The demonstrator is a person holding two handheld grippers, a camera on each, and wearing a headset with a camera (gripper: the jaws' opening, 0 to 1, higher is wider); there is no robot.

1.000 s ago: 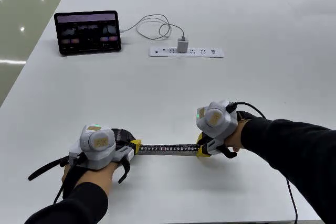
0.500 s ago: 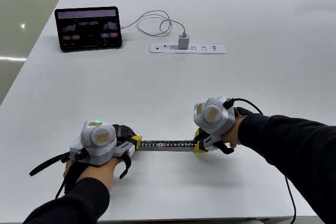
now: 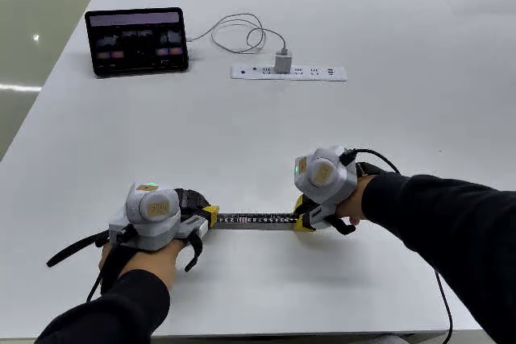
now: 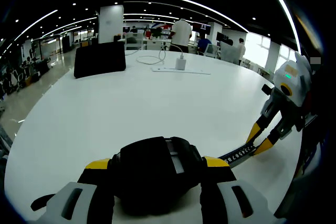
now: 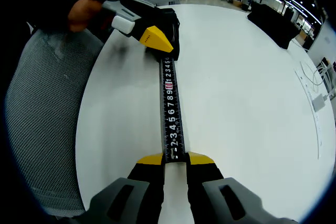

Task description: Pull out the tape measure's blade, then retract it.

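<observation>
Head view: tape measure (image 3: 192, 201) sits on the white tabletop (image 3: 363, 118) near the front edge, at the person's left. Its blade (image 3: 254, 219) lies flat, running right to the right hand-held gripper (image 3: 300, 220).

Left hand-held gripper (image 3: 203, 221) is clamped round the black body. In the left gripper view the yellow-tipped jaws press on both sides of the tape measure (image 4: 157, 169), w/ the blade (image 4: 239, 155) leaving to the right.

Right hand-held gripper (image 5: 176, 157) has its jaws pressed together, pinching the blade (image 5: 169, 103) at its free end. The strip runs straight from there to the tape measure (image 5: 165, 27), printed side up.

Progress, my read: the blade is out by a short run only, so the pull is at least begun. Can't say from this if the pull is finished. Retract is not done yet, as the strip is exposed btwn the two tools.

Hard to see:
- End hook is hidden inside the right jaws.
- Any lock or brake on the body is covered by the left hand-held gripper.
- In the head view both white housings sit over their jaw tips, so the grip itself is poorly seen.

Tablet (image 3: 137, 40) and power strip (image 3: 289, 73) lie well apart at the far side.
</observation>
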